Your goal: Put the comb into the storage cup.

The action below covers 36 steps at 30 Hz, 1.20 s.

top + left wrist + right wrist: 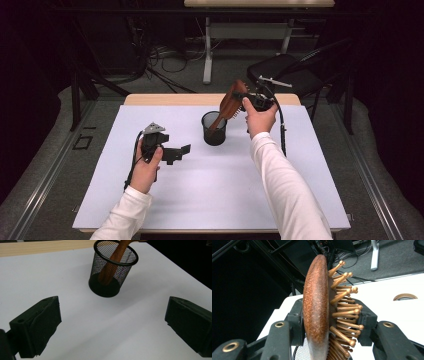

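Observation:
A brown wooden hairbrush (230, 104) leans with its handle (112, 263) down inside a black mesh cup (214, 129) at the middle back of the white table (200, 200). My right gripper (248, 98) is shut on the brush's head; in the right gripper view the jaws press the brush (316, 297) from both sides, back to the left and wooden bristles to the right. My left gripper (184, 151) hovers left of the cup, open with nothing between its jaws. In the left gripper view the cup (112, 270) stands ahead of the left gripper (112, 325).
A black chair (285, 70) stands behind the table's back right corner, and a desk frame (207, 50) with cables on the floor lies further back. White tabletop stretches in front of the cup and to both sides.

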Each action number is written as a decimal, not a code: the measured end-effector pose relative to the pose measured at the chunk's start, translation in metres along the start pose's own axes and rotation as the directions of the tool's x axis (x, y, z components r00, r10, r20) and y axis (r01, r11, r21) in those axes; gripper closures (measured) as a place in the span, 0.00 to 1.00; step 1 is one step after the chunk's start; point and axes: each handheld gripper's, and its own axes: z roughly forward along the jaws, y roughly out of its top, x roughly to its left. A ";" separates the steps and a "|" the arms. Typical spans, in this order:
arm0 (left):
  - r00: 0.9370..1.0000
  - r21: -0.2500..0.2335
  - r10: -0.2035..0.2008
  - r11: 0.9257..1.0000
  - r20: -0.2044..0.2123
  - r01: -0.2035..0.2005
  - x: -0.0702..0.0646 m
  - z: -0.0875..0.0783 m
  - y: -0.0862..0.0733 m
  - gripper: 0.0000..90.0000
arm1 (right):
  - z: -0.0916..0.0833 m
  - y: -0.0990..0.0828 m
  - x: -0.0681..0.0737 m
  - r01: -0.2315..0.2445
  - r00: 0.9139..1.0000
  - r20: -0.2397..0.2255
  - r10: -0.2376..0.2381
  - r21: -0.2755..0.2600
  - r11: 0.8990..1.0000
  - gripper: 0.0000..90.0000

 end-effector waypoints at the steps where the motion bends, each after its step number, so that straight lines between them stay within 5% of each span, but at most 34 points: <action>1: 1.000 0.000 -0.002 1.000 -0.001 0.002 0.000 0.000 0.000 0.01 | 0.000 0.000 0.000 0.008 1.000 0.001 -0.008 -0.001 1.000 0.56; 36: 1.000 0.007 -0.008 1.000 0.003 0.008 0.001 0.001 -0.001 0.01 | 0.009 -0.011 0.007 0.042 0.999 0.001 -0.042 0.022 0.999 0.56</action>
